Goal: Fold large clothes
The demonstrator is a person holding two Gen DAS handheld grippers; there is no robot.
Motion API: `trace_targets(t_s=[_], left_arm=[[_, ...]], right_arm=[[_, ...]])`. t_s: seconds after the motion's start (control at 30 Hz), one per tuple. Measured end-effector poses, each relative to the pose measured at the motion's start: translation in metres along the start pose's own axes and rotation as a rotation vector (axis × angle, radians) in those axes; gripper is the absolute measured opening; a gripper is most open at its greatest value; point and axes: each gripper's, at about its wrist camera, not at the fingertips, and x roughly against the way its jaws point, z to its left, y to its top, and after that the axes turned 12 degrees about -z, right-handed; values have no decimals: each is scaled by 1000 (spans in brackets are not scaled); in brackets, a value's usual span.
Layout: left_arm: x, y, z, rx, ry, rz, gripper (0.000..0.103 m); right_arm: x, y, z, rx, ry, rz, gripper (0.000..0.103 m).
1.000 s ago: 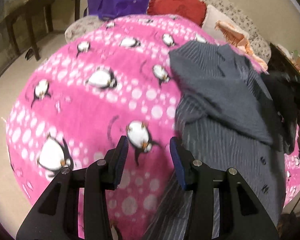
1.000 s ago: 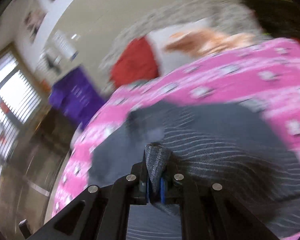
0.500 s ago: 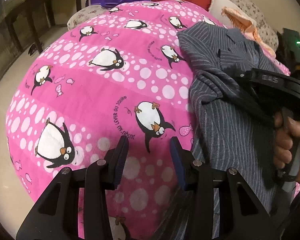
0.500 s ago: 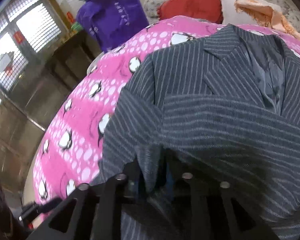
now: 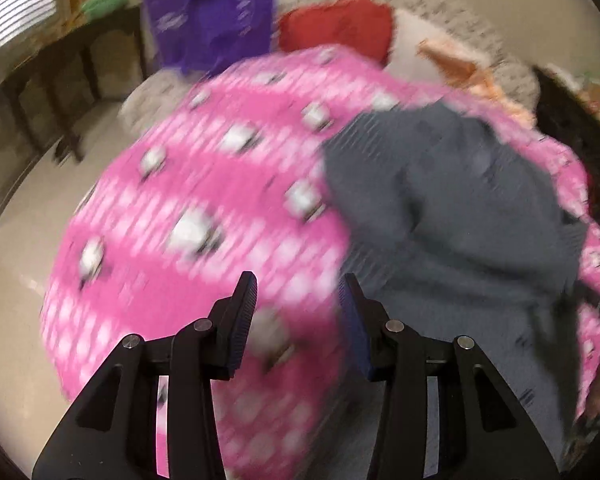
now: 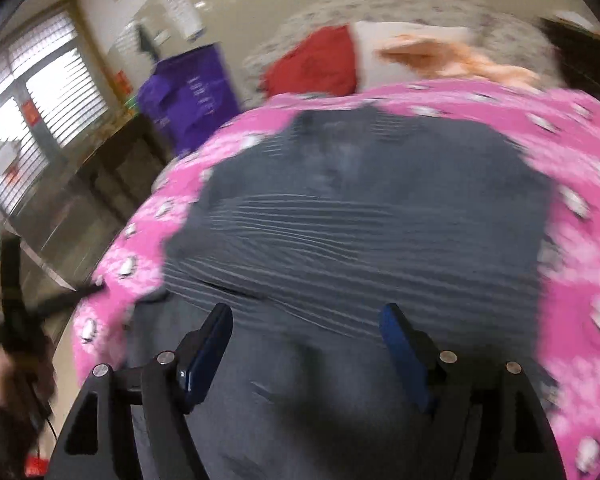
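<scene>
A grey pinstriped jacket (image 6: pixel 360 224) lies partly folded on a pink penguin-print blanket (image 5: pixel 188 184); a sleeve is folded across its body. In the left wrist view the jacket (image 5: pixel 452 216) lies to the right. My left gripper (image 5: pixel 298 284) is open and empty above the blanket, next to the jacket's left edge. My right gripper (image 6: pixel 306 316) is open wide and empty just above the jacket's lower part. Both views are blurred by motion.
A purple bag (image 5: pixel 212 12), a red cushion (image 5: pixel 340 28) and orange cloth (image 5: pixel 460 68) lie at the far end of the bed. A dark wooden table (image 5: pixel 60 68) stands at the left by a window. The left hand and gripper show in the right wrist view (image 6: pixel 16 320).
My right gripper has opened and let go of the jacket sleeve, which now lies folded across the jacket. Both grippers have drawn back; the left one stays open.
</scene>
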Motion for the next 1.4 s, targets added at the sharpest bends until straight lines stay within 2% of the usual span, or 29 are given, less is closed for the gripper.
trace_targets(t_s=[0.03, 0.1, 0.13, 0.2, 0.3, 0.47, 0.5, 0.53, 0.57, 0.6, 0.73, 0.87, 0.93, 1.0, 1.07, 1.1, 1.2, 1.23, 1.27, 1.37, 1.4], left_arm=[[-5, 10, -8, -1, -43, -15, 42], [-29, 31, -27, 8, -188, -23, 42], [-40, 35, -30, 13, -222, -8, 42], [-74, 38, -46, -9, -251, 71, 42], [-109, 32, -63, -44, -261, 135, 42], [-148, 29, -75, -1, -344, 236, 42], [-150, 28, -75, -4, -338, 237, 42], [-147, 29, -76, -14, -325, 223, 35], [-141, 30, -77, -36, -310, 189, 11], [-133, 31, -77, -57, -318, 165, 5], [-92, 35, -63, -67, -278, 20, 4], [-76, 29, -45, -77, -223, -36, 4], [-82, 24, -37, -71, -191, -24, 4], [-98, 18, -30, -90, -67, -11, 4], [-114, 12, -17, -19, -63, 93, 4], [-113, 13, -11, 20, -64, 97, 4], [-83, 34, -13, 70, -82, -28, 4], [-76, 42, -22, 58, -112, -52, 4], [-72, 47, -32, 42, -135, -63, 4], [-78, 55, -84, -71, -214, -60, 4], [-87, 52, -98, -107, -219, -42, 4]], right_arm=[[11, -4, -19, -16, -28, -3, 74], [26, -12, -52, -54, -96, 9, 73], [34, -18, -72, -99, -128, 12, 73], [44, -29, -90, -152, -145, 14, 71], [56, -42, -82, -93, -146, -9, 71], [36, -60, -49, -23, -190, -4, 71], [30, -62, -43, -10, -202, 2, 71], [27, -63, -43, -6, -204, 15, 71], [25, -63, -42, -4, -206, 18, 71], [28, -62, -44, -1, -207, 12, 71], [43, -51, -55, 9, -234, -20, 71], [59, -46, -67, -11, -261, -35, 71], [62, -47, -71, -17, -268, -36, 71], [65, -46, -73, -28, -274, -34, 71], [65, -44, -72, -26, -275, -30, 71], [64, -42, -72, -20, -276, -29, 71], [59, -22, -68, 19, -274, -62, 70], [56, -15, -68, 25, -274, -74, 66], [50, -5, -67, 30, -255, -89, 50], [26, 19, -61, 47, -220, -80, 36], [16, 26, -60, 44, -199, -77, 31]])
